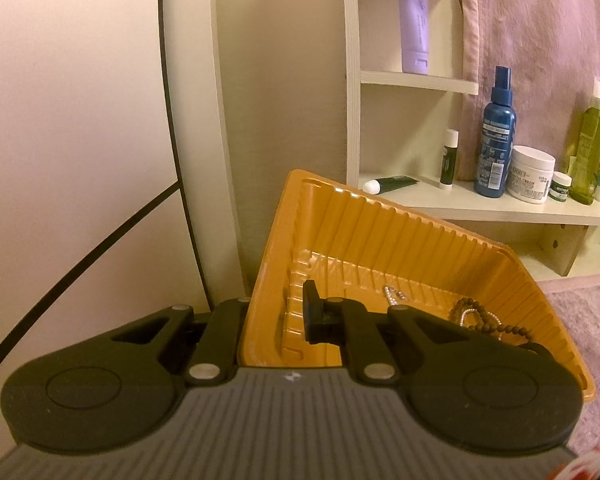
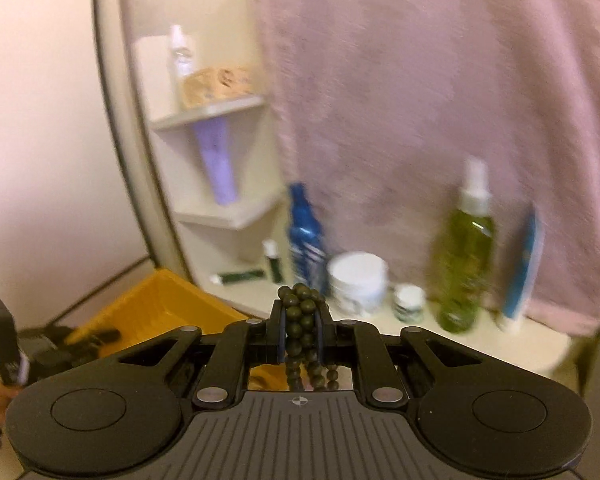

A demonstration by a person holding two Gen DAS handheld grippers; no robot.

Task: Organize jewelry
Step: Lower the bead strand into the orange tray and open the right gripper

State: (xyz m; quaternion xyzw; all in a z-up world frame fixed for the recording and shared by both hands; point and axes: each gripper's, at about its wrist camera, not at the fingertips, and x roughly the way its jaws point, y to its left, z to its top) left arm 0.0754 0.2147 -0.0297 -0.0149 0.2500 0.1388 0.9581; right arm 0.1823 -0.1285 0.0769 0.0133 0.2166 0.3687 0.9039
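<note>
Left gripper [image 1: 280, 316] jaws clamped on orange tray [image 1: 380, 240] wall, tilting it. Inside: pearl strand [image 1: 392, 296], brown bead string [image 1: 476, 316]. Right gripper [image 2: 300, 332] jaws pinch dark bead necklace [image 2: 302, 320] above the tray, not yet stowed.

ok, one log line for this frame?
left tongs: shut on orange ribbed plastic tray wall | right tongs: shut on dark green bead strand, lifted | tray: holds beaded jewelry
</note>
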